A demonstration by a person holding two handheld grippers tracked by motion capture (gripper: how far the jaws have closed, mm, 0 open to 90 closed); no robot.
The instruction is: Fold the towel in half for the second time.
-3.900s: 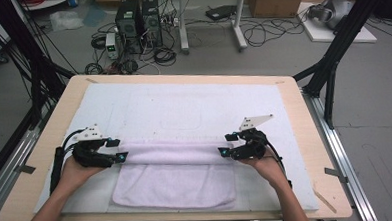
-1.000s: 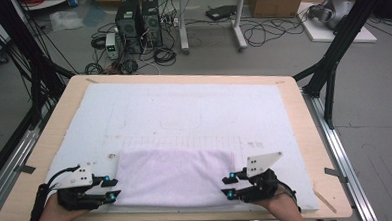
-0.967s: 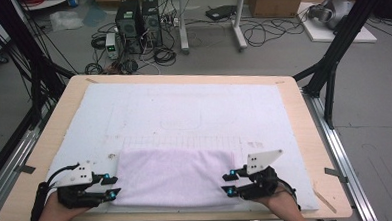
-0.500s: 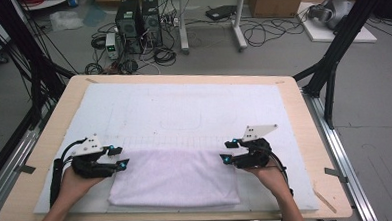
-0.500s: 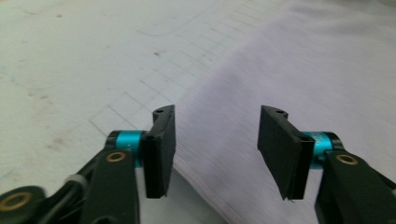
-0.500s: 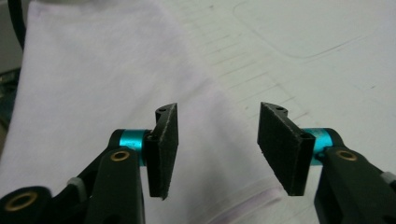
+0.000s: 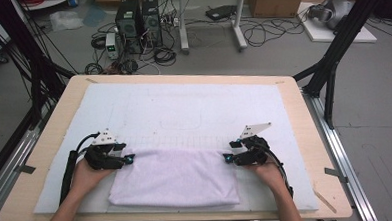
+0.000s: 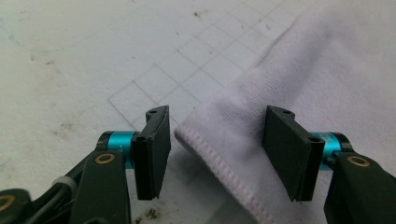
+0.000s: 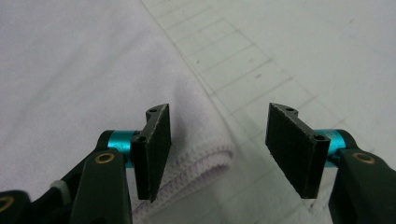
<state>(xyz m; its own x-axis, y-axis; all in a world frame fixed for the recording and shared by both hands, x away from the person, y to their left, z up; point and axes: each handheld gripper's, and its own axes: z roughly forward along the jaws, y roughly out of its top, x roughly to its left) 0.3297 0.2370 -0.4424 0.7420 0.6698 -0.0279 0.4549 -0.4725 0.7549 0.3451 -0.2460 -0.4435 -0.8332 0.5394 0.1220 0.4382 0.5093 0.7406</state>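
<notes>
High view: folded white towel (image 7: 174, 177) on padded counter (image 7: 194, 105); left gripper (image 7: 127, 160) and right gripper (image 7: 228, 158) at its far corners, jaws hard to make out.

Left gripper view: jaws apart, just opening, hemmed corner between, unpinched.

Right gripper view: jaws apart, just opening; folded edge near left jaw.

No readable writing.

The white mat (image 7: 194, 105) ahead of my left gripper (image 7: 128, 160) and right gripper (image 7: 227, 158) lies bare for passing. Between them the folded towel (image 7: 174, 176) seems a low, soft obstacle.

towel (image 8: 327, 70) cut off by the left gripper view's right edge
</notes>
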